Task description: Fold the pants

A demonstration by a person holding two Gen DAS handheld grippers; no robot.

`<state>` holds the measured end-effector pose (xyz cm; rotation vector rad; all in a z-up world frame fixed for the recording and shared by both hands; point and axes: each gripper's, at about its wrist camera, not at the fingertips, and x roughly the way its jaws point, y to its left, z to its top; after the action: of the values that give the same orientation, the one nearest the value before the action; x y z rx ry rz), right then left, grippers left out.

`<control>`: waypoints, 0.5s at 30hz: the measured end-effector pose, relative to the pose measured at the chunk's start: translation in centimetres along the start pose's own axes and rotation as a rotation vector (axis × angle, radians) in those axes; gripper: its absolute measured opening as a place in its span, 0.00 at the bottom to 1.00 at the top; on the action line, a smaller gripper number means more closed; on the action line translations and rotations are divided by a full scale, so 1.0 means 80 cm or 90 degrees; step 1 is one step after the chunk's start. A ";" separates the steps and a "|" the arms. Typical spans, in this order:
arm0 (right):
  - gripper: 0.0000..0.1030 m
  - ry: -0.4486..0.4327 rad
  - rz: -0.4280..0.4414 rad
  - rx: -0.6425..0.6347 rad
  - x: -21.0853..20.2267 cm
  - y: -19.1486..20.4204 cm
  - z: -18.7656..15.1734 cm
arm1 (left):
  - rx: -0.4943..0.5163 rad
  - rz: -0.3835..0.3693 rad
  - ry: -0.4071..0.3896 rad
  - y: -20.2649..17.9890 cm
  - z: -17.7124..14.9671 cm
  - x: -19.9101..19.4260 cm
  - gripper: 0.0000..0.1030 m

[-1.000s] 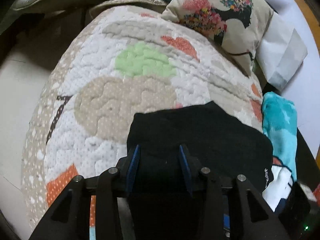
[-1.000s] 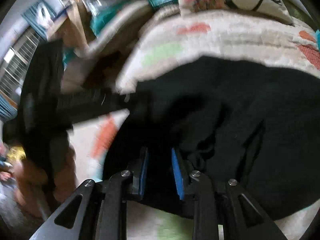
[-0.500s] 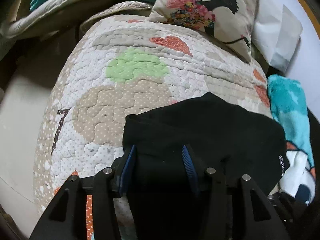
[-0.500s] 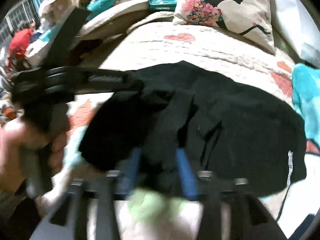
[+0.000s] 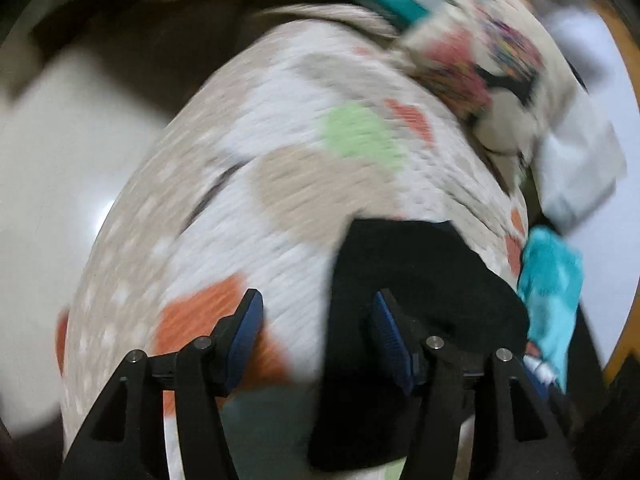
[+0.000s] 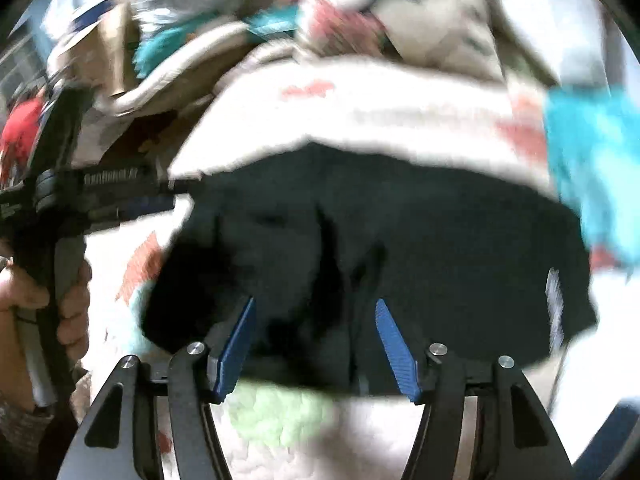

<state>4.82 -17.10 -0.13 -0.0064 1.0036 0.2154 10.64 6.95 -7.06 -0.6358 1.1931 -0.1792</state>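
The black pants lie folded in a wide dark bundle on a quilted bedspread with coloured patches. My right gripper is open, its blue pads spread just above the near edge of the pants. My left gripper is open and empty. Its right pad is over the left edge of the pants and its left pad is over the quilt. The left gripper's body and the hand holding it show at the left of the right wrist view. Both views are blurred.
A floral pillow and a white bag lie at the head of the bed. A turquoise cloth lies right of the pants. Pale floor is to the left. Piled bedding and boxes sit beyond the bed.
Both grippers have opened wide and let go of the pants. The left gripper has swung left, off the pants' edge. The pants now lie flat on the quilt.
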 end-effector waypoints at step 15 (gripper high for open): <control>0.65 0.329 0.082 -0.150 0.229 0.090 0.150 | 0.088 -0.009 0.058 -0.043 -0.075 0.026 0.10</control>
<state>22.98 -5.59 -8.32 -0.2229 1.4889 0.4643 6.68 1.02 -8.16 -0.5199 1.2515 -0.3031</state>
